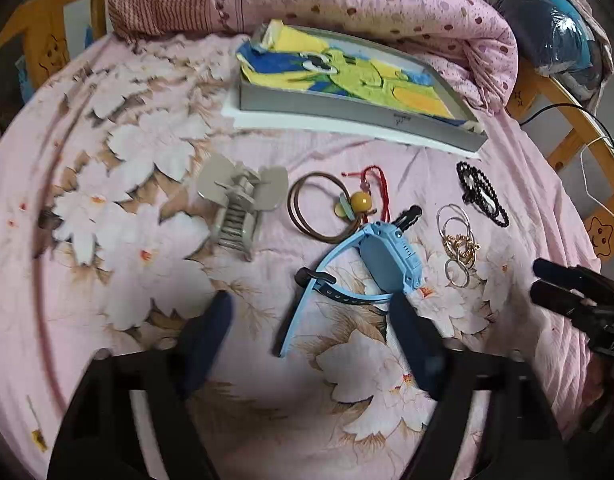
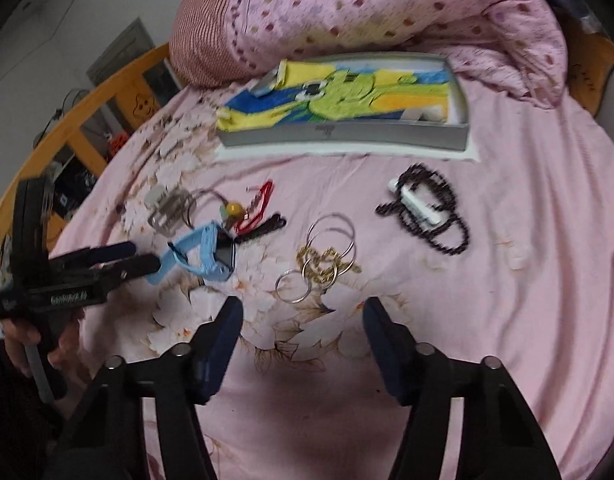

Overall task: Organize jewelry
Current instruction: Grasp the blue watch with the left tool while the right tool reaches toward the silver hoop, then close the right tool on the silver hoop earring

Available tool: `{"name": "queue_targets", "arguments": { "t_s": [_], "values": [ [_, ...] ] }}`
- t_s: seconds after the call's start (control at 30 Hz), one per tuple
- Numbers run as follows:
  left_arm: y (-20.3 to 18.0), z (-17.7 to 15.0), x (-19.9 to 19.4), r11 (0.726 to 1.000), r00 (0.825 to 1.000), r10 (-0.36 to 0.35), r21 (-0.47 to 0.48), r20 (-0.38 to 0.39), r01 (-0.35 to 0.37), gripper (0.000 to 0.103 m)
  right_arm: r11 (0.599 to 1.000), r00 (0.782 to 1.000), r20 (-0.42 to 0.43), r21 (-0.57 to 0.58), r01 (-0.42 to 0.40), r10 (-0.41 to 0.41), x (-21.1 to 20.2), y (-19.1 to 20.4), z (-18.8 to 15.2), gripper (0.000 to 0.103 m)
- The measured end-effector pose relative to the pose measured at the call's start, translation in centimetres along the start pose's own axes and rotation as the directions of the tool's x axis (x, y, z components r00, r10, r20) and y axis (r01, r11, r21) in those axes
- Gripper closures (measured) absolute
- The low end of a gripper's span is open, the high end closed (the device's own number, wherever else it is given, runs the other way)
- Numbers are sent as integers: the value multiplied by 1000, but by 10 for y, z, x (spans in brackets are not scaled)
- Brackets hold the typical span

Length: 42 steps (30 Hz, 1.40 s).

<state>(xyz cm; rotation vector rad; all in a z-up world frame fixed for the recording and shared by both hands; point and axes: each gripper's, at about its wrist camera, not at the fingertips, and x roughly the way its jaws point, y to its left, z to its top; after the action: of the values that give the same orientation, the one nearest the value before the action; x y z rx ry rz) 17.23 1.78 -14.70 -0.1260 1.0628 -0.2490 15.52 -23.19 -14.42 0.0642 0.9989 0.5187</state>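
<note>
Pink floral bedsheet (image 1: pixel 119 184) under everything. Seen from the left wrist: left claw (image 1: pixel 311 322) hanging just above the sheet, jaws parted, nothing pinched. Blue watch (image 1: pixel 387 256) lying partly between the two fingers, its case just ahead of the right-hand fingertip (image 1: pixel 407 316), whether touching cannot be told. Watch strap running on a diagonal, from lower left near the claw up to the black buckle end at upper right. Beyond it, brown hair ties (image 1: pixel 307 208) with a yellow bead (image 1: pixel 361 200) and a red cord (image 1: pixel 377 184); grey hair clip (image 1: pixel 239 204) off to the left; silver rings with a gold chain (image 1: pixel 459 240) to the right; black bead bracelet (image 1: pixel 483 194) further right. Grey box (image 1: pixel 347 110) with a yellow-green cloth inside at the back, resting against the rolled pink quilt (image 1: pixel 387 4). Right claw (image 1: pixel 547 280) entering from the right edge.

Seen from the right wrist, somewhat blurred: right claw (image 2: pixel 303 312) released, empty, fingers apart. Silver rings with a gold chain (image 2: pixel 323 260) lying just ahead of the gap between the fingertips, not touched, spread from lower left to upper right. Black bead bracelet (image 2: pixel 427 212) further up and right, around a small white object (image 2: pixel 417 202). Left claw (image 2: pixel 139 258) at the left, held by a hand (image 2: pixel 27 340), tips at the blue watch (image 2: pixel 203 256).
</note>
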Motion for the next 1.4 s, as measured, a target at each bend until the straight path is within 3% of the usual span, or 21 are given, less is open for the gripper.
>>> {"name": "queue_targets", "arguments": {
  "t_s": [0.13, 0.37, 0.77, 0.87, 0.93, 0.97, 1.4],
  "values": [
    [2, 1, 11, 999, 999, -32, -12, -22, 32, 48, 1000, 999, -32, -9, -12, 12, 18, 2, -3, 53],
    [2, 4, 23, 995, 996, -79, -63, -39, 76, 52, 999, 997, -73, 21, -30, 32, 45, -2, -8, 53],
    [3, 10, 26, 987, 995, -86, -142, -47, 78, 70, 999, 999, -15, -10, 42, -42, 70, 14, 1, 52],
    [4, 9, 27, 988, 997, -58, -146, -56, 49, 81, 995, 995, 9, -16, 95, -95, 76, 20, 3, 57],
    [4, 8, 30, 990, 997, -23, -140, -74, 12, 99, 989, 989, 22, -31, 147, -146, 77, 25, 2, 66],
    [5, 7, 31, 989, 997, -22, -145, -80, 11, 100, 988, 988, 25, -35, 153, -152, 76, 26, 1, 74],
    [-15, -5, 9, 998, 999, -10, -67, -31, 8, 102, 998, 997, 52, 16, 65, -65, 45, 30, -2, 75]
  ]
}}
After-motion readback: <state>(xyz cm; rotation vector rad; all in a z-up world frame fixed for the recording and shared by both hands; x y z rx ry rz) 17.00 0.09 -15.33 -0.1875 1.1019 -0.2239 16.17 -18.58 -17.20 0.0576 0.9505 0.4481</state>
